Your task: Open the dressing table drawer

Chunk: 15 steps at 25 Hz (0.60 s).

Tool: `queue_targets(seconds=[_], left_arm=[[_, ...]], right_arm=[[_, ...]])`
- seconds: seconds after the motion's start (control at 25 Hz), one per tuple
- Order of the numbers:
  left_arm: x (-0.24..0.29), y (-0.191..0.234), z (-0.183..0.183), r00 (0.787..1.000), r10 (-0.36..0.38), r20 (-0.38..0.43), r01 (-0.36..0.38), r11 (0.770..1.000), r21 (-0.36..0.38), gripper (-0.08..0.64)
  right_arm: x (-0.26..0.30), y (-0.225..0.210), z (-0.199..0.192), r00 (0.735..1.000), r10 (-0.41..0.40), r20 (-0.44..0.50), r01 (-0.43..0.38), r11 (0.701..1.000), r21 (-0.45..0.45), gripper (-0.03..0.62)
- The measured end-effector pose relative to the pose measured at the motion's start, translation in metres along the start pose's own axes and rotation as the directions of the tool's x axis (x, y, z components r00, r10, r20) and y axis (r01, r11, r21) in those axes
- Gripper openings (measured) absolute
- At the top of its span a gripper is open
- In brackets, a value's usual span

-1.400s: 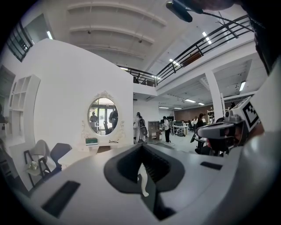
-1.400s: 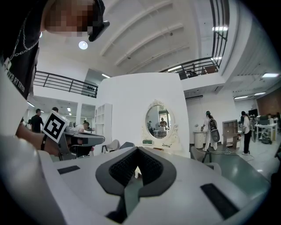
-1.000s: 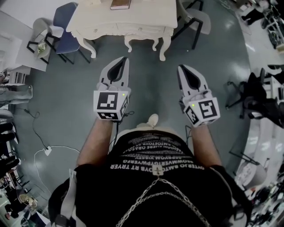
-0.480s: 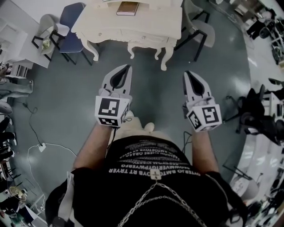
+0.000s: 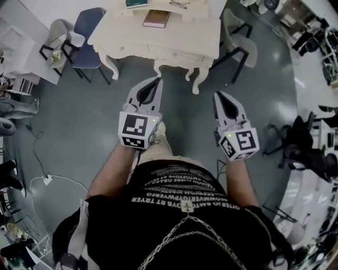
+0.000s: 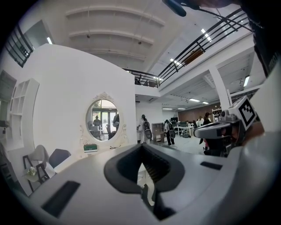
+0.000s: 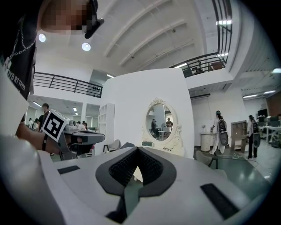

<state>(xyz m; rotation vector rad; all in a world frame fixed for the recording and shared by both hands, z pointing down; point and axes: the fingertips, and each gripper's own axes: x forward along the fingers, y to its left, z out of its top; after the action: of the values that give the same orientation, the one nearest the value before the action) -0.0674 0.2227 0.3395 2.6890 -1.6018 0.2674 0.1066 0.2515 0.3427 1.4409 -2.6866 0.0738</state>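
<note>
The cream dressing table (image 5: 125,32) stands ahead at the top of the head view, with carved legs and a drawer front (image 5: 174,53) facing me. Both grippers are held out in front of my body, over the grey floor and short of the table. My left gripper (image 5: 157,80) is shut and empty, its tip close to the table's front leg. My right gripper (image 5: 218,95) is shut and empty too, a little further back. In the left gripper view the left gripper (image 6: 140,147) points at the oval mirror (image 6: 104,119). In the right gripper view the right gripper (image 7: 138,150) also faces the mirror (image 7: 160,122).
A brown book (image 5: 157,18) and glasses (image 5: 179,4) lie on the tabletop. A blue chair (image 5: 87,37) stands left of the table and a grey chair (image 5: 240,42) to its right. A white cable (image 5: 47,179) crosses the floor at left. Black chairs (image 5: 306,145) crowd the right edge.
The dressing table has come lower and nearer in the head view. Both grippers have moved forward toward it, the left one now near the front leg. Both stayed shut.
</note>
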Motion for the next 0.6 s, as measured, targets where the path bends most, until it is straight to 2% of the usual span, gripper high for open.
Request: queue_targets(seconds=[0.28, 0.6], left_arm=[[0.039, 0.032, 0.009, 1.000, 0.004, 0.011, -0.004, 1.000, 0.010, 0.003], [0.077, 0.055, 0.001, 1.000, -0.003, -0.031, 0.003, 1.000, 0.001, 0.003]], right_arm=[[0.045, -0.019, 0.012, 1.000, -0.001, 0.009, 0.002, 1.000, -0.015, 0.002], [0.081, -0.047, 0.010, 1.000, -0.016, -0.005, 0.016, 1.000, 0.016, 0.002]])
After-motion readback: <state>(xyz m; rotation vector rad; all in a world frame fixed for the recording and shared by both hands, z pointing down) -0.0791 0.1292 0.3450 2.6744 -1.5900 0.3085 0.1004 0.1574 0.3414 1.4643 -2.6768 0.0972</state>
